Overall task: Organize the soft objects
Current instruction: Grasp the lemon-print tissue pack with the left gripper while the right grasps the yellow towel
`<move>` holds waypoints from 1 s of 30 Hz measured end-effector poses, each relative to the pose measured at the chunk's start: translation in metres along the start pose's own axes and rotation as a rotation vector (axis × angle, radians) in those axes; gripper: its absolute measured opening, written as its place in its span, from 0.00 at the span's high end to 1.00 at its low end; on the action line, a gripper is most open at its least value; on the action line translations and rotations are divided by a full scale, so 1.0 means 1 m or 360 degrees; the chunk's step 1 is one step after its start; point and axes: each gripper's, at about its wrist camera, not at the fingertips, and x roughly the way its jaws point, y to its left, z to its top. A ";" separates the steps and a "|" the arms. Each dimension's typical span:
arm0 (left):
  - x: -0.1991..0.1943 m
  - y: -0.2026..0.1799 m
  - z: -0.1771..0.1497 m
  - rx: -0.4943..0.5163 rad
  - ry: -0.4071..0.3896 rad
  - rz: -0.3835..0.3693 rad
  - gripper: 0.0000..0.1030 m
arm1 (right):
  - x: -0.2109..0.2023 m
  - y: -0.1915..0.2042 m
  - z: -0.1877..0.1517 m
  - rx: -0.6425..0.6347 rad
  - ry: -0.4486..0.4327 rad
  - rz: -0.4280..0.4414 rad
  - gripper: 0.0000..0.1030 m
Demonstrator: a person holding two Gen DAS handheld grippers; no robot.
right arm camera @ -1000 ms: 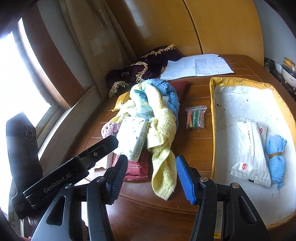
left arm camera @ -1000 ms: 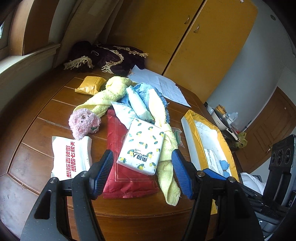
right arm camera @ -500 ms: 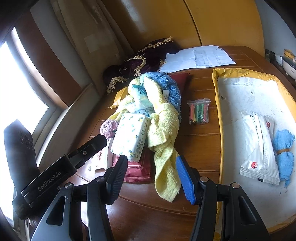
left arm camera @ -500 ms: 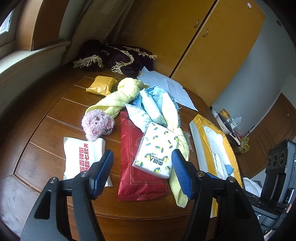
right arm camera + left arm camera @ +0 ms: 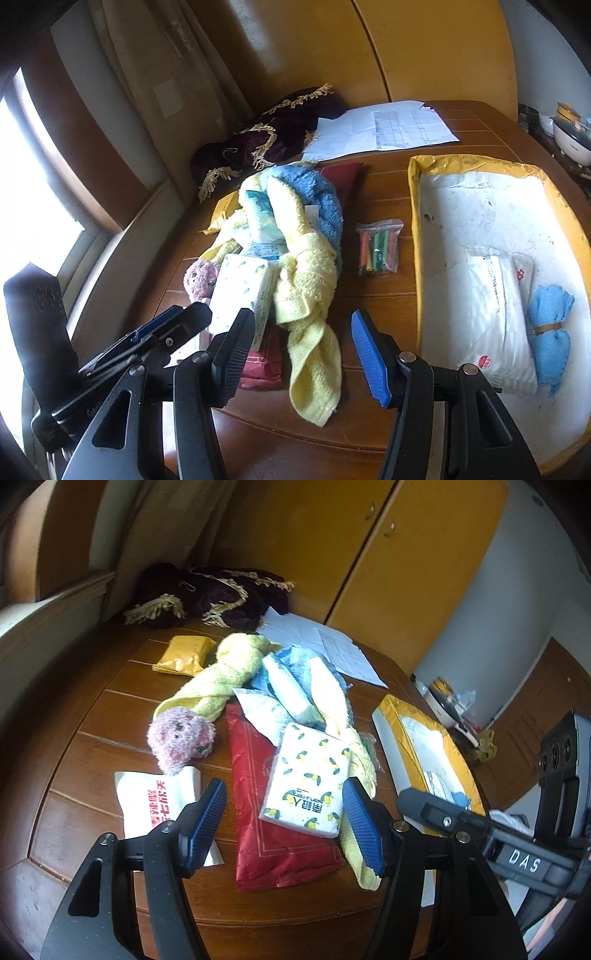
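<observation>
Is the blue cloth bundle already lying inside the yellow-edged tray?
Yes, the blue cloth bundle lies inside the tray, beside a white tissue pack.

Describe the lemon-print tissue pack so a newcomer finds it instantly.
On the round wooden table, look at the heap of towels. At its near end, atop a red pouch, lies the tissue pack. It alone is white with small yellow lemons.

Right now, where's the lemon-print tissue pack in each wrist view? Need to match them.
Left wrist: lemon-print tissue pack sits centre frame, lying on the red packet, just ahead of the open left tool.
Right wrist: same pack is left of centre, seen edge-on, beside the open right tool.
Shared landmark: the yellow towel running along the pack's side.
</observation>
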 end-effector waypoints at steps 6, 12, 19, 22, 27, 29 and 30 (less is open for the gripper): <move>0.028 -0.025 0.002 0.0239 0.0040 0.0044 0.38 | 0.009 -0.013 0.014 0.0012 0.0035 -0.0075 0.45; 0.044 -0.018 0.000 0.0197 0.0039 0.0024 0.49 | 0.028 -0.013 0.023 0.0033 0.0125 0.0017 0.46; 0.020 -0.002 0.007 0.0078 -0.0174 -0.0071 0.52 | 0.051 0.005 0.034 0.0003 0.0145 0.0042 0.47; 0.019 0.003 0.011 0.0052 -0.0189 -0.0026 0.52 | 0.060 0.004 0.035 0.0034 0.0146 0.0054 0.47; 0.021 0.022 0.016 -0.0113 -0.0165 -0.0038 0.52 | 0.064 -0.007 0.034 0.0111 0.0147 0.0075 0.50; 0.016 0.025 0.016 -0.0142 -0.0201 -0.0039 0.52 | 0.066 -0.006 0.033 0.0107 0.0151 0.0072 0.50; 0.014 0.026 0.016 -0.0148 -0.0220 -0.0043 0.52 | 0.068 -0.003 0.032 0.0084 0.0160 0.0045 0.50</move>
